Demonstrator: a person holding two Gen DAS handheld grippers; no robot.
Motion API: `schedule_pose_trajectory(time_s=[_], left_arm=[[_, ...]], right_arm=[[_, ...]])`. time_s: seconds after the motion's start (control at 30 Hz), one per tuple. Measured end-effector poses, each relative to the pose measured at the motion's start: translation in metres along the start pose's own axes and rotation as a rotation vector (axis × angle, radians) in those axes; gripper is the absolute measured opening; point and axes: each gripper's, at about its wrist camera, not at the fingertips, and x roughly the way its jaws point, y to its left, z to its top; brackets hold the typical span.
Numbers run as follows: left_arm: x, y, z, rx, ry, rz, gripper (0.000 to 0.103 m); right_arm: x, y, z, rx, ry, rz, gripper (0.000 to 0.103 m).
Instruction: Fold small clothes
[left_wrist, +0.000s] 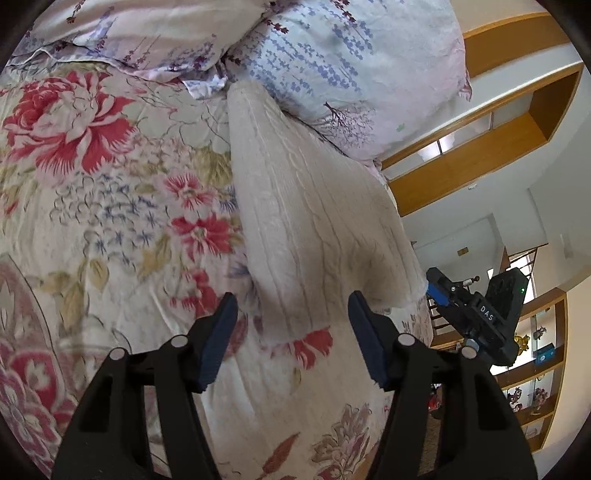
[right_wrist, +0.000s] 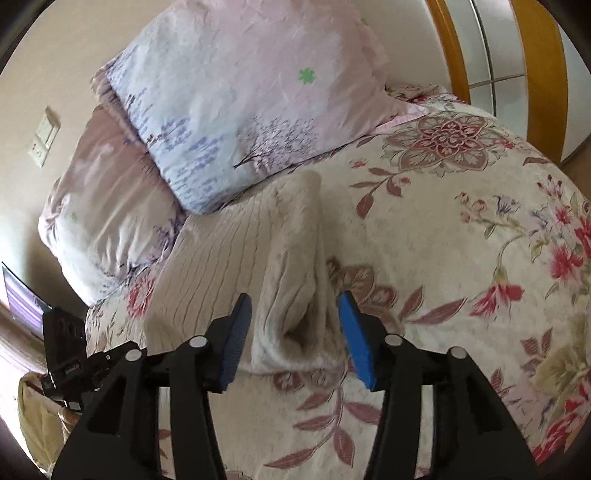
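One small garment, a cream ribbed knit, lies on a floral bedspread, its far end touching a lavender-print pillow. Part-folded: a narrow flap, perhaps a sleeve or side panel, already lies doubled over the body along its right edge.

Right gripper: jaws apart, blue pads astride the near end of that doubled flap, neither pad pressing on it. Holds nothing.

Left gripper: jaws apart, hovering over the garment's near hem, one pad above the bedspread, the other at the knit's edge. Holds nothing.

Handling note, by judgement: the knit looks thick and soft, so the grip should take every layer of the near hem at both corners before lifting; lift both ends level and carry them toward the pillow together, or the fold will skew. Pinching only the top layer would peel the flap open again.

Not determinable:
- garment type; neck, cuffs and far hem are under or against the pillow.
- whether a matching flap is folded on the other side.
- bedspread and flowers blurred in parts of both views.
- person's hands out of sight; only the other gripper's black body appears at each view's edge.
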Motion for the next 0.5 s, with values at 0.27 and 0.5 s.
schedule_pose_trajectory(time_s=[0.27, 0.5], left_arm=[[0.013, -0.007, -0.009, 0.008, 0.037, 0.039, 0.035], [0.009, -0.001, -0.005, -0.014, 0.021, 0.003, 0.014]], right_arm=[[0.015, 0.015, -0.012, -0.071, 0.021, -0.003, 0.031], [-0.025, 0.028, -0.003, -0.124, -0.155, -0.024, 0.01]])
